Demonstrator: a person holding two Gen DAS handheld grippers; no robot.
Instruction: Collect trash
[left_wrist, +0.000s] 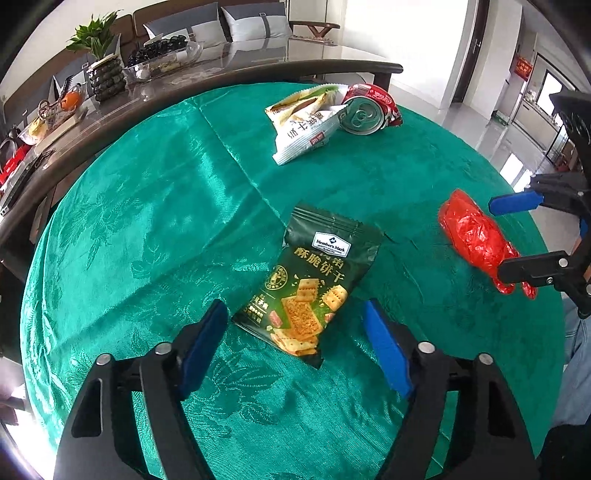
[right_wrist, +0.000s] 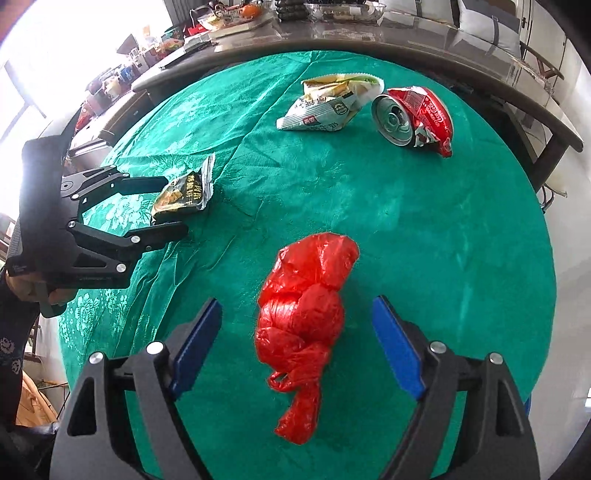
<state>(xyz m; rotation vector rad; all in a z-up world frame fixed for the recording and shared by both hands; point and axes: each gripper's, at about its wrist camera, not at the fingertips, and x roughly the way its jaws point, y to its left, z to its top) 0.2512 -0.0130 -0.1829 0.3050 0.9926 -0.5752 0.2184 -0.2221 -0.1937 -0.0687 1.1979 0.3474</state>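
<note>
A dark green cracker packet (left_wrist: 312, 286) lies flat on the green tablecloth (left_wrist: 147, 240). My left gripper (left_wrist: 295, 317) is open, one finger on each side of the packet's near end. It shows in the right wrist view (right_wrist: 173, 206) around the packet (right_wrist: 183, 195). A knotted red plastic bag (right_wrist: 306, 317) lies between the open fingers of my right gripper (right_wrist: 295, 317). In the left wrist view the bag (left_wrist: 476, 240) sits between the right gripper's fingers (left_wrist: 498, 236). A white snack wrapper (left_wrist: 306, 125) (right_wrist: 328, 107) and a crushed red cola can (left_wrist: 369, 110) (right_wrist: 413, 118) lie at the far side.
A dark wooden table (left_wrist: 221, 74) stands behind the round one, with a potted plant (left_wrist: 103, 62), a glass fruit bowl (left_wrist: 166, 55) and clutter. A sofa with grey cushions (left_wrist: 240, 22) is beyond. The cloth-covered table's rim (right_wrist: 535, 221) drops off to the right.
</note>
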